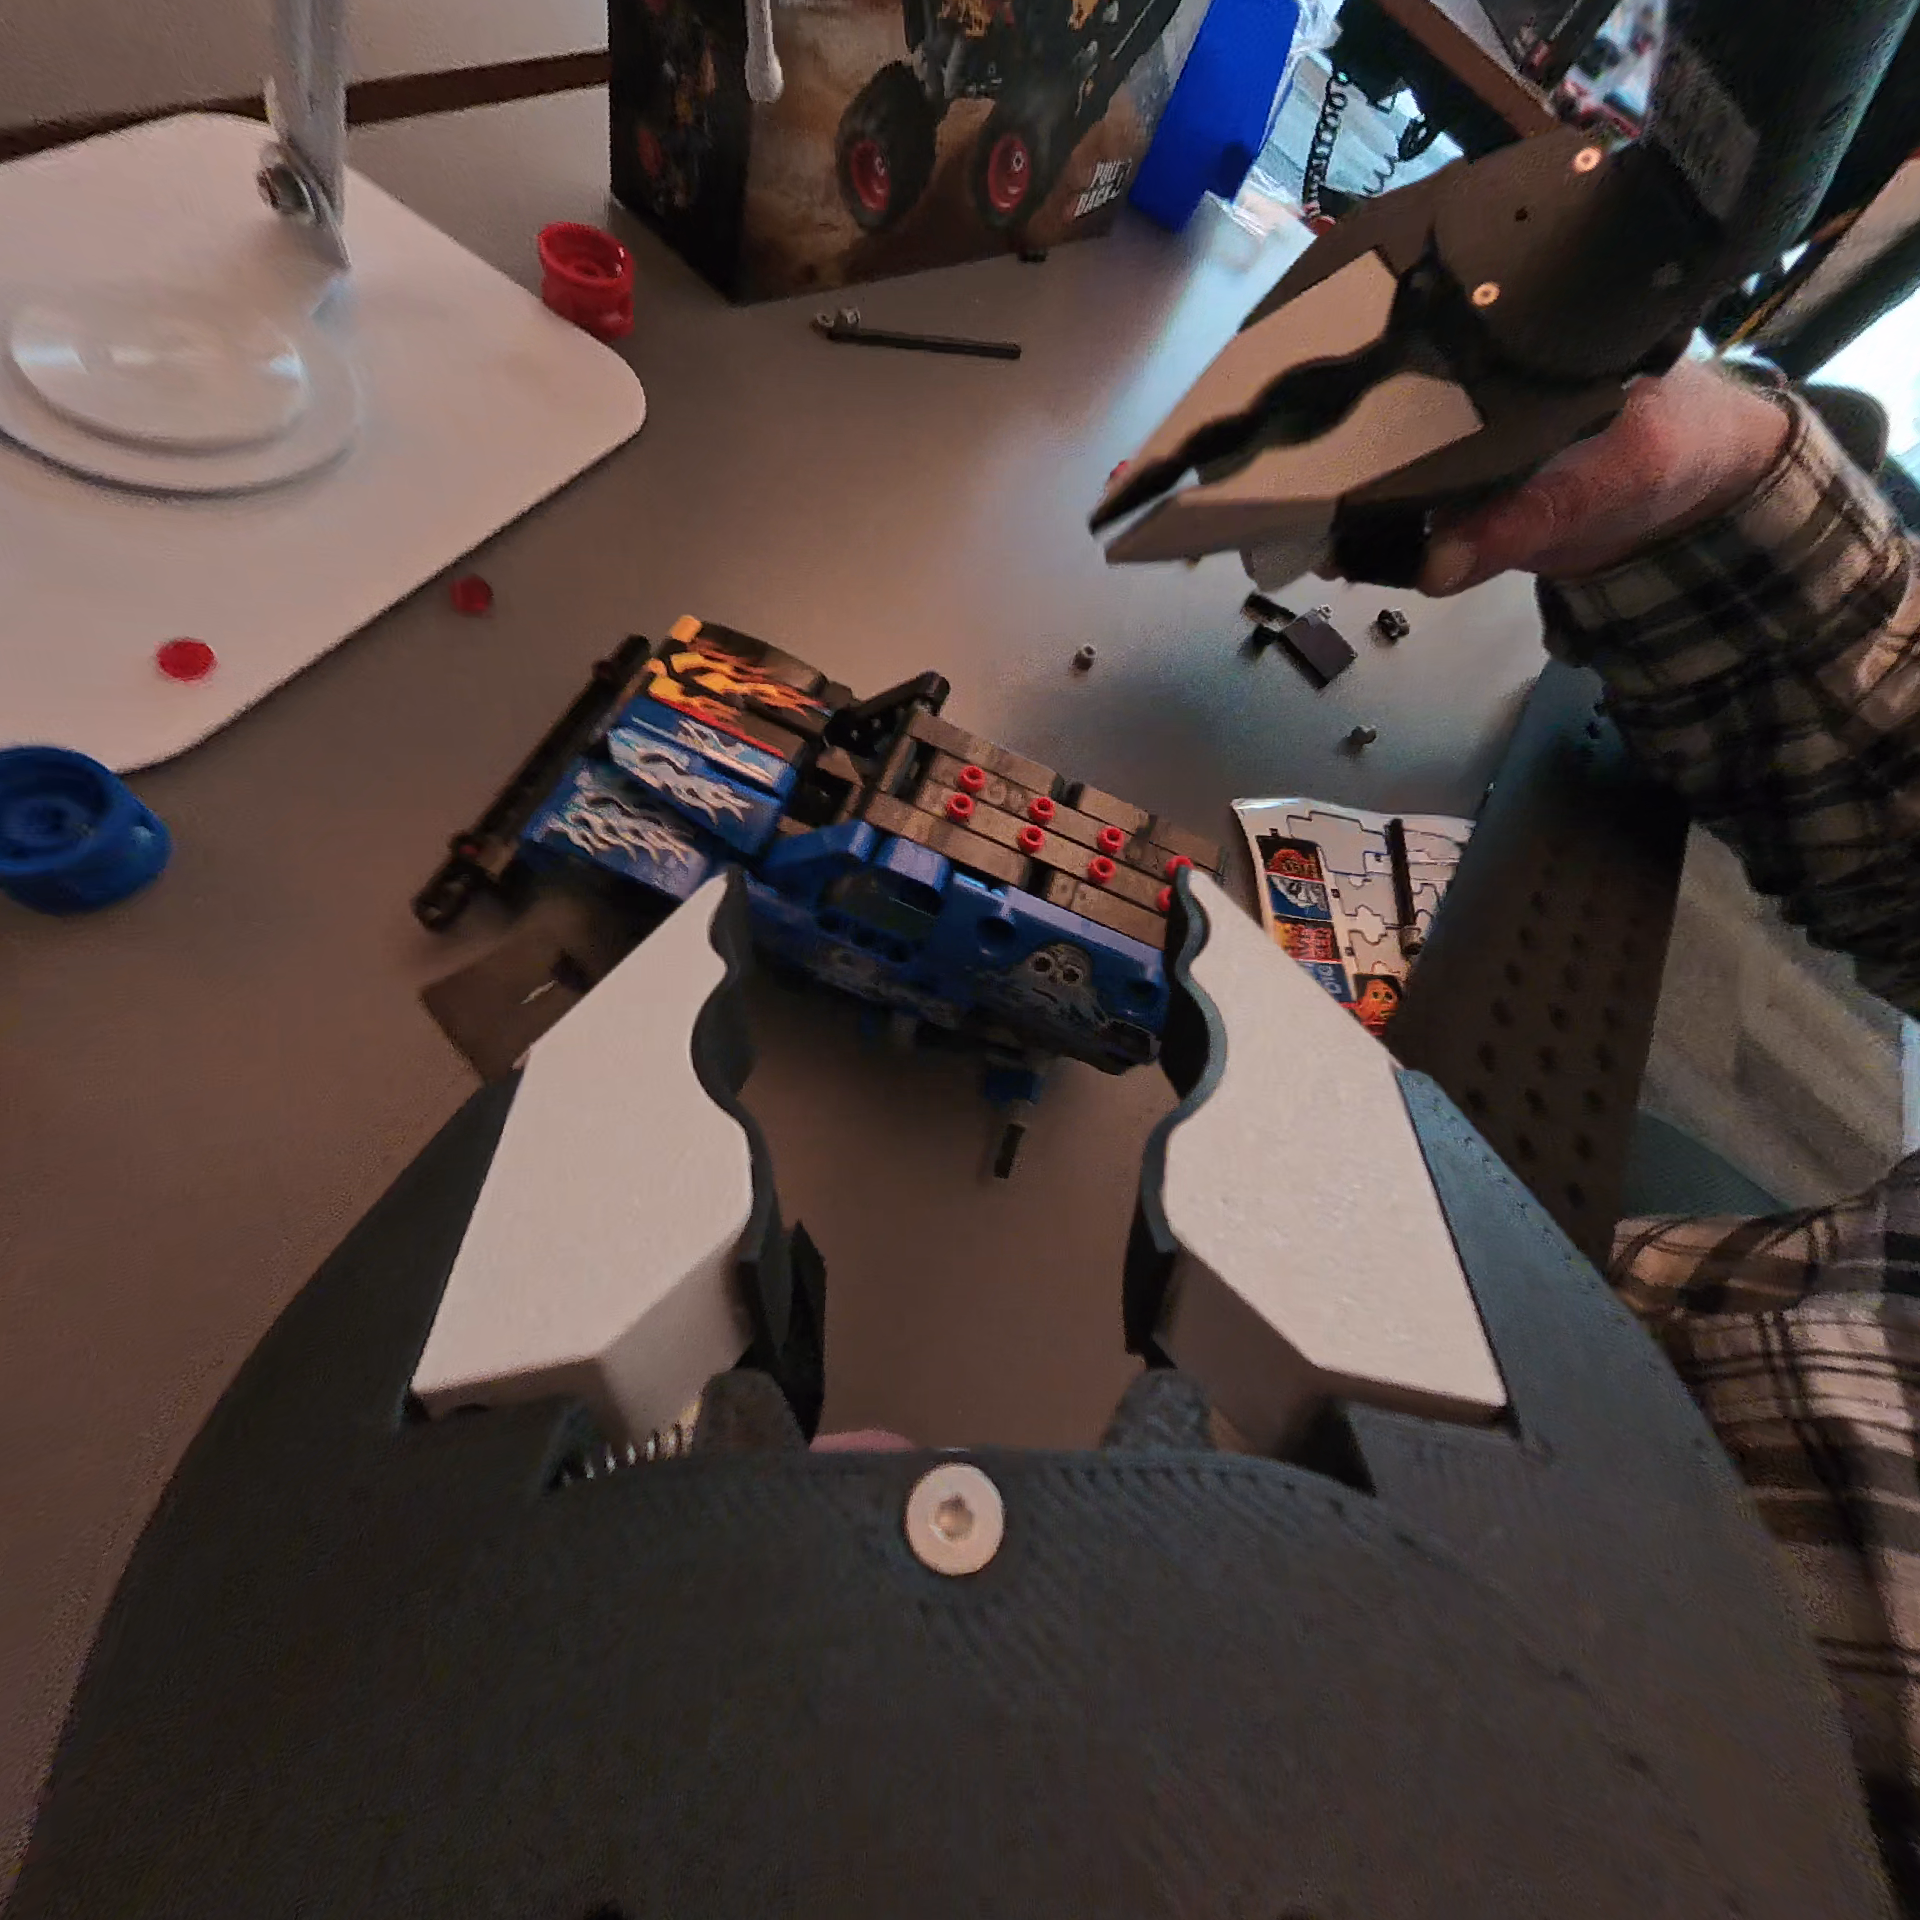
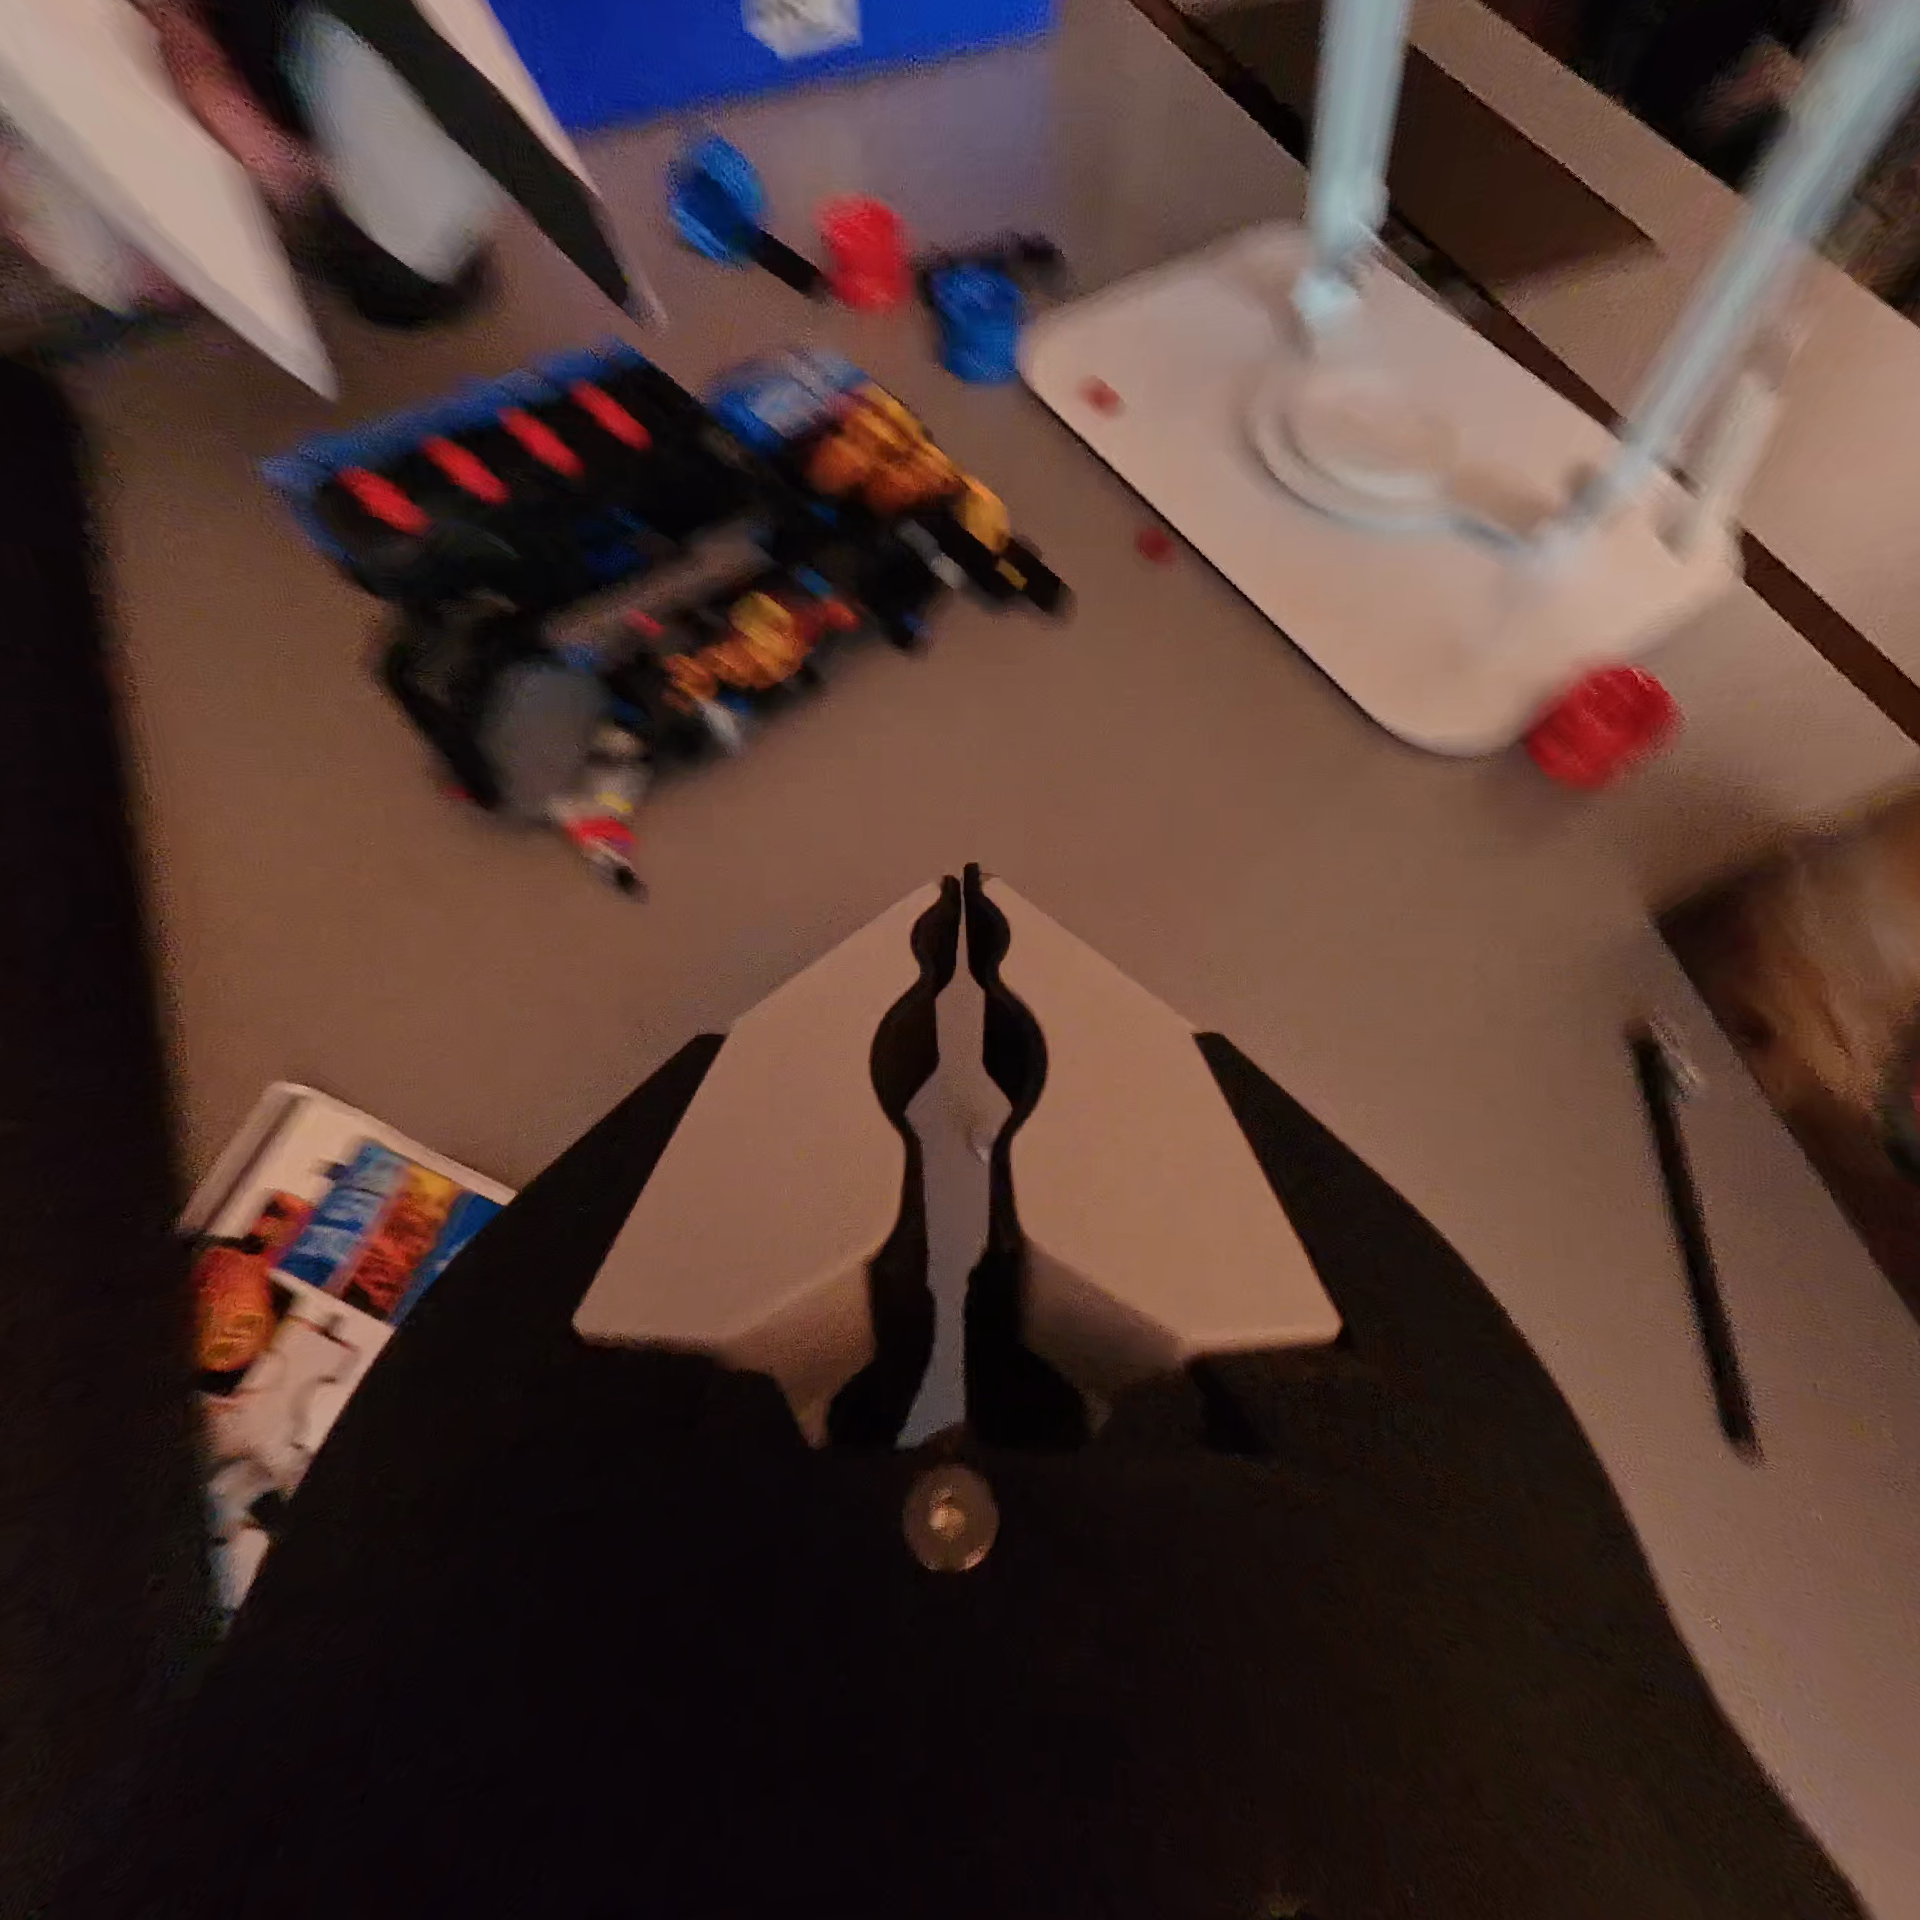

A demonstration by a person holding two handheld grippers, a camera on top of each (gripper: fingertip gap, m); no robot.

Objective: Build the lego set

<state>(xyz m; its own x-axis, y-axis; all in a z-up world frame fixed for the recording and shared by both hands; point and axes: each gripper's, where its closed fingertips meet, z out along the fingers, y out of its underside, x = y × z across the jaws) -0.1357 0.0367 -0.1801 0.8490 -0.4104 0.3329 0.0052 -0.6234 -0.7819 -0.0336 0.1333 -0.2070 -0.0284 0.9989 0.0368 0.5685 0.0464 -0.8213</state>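
The grey table [image 1: 883, 499] carries, at its far edge toward 12 o'clock in the left wrist view, a dark printed cardboard box picturing a monster truck [image 1: 883, 135]; its lettering I leave unread. Toward 10 o'clock stands a white flat lamp base with a clear dome [image 1: 343, 457]. The half-built blue-and-black brick truck body with flame stickers and red pins [image 1: 821, 862] lies straight ahead at 12 o'clock of the left tool [image 1: 956, 904], its long axis running from 10 to 4 o'clock, the rear end between the spread tips. The right tool [image 2: 961, 883], pressed together and seemingly empty, hovers well apart, so the left looks nearer for any grasp. At 2 o'clock lies a printed sticker sheet [image 1: 1340, 904].
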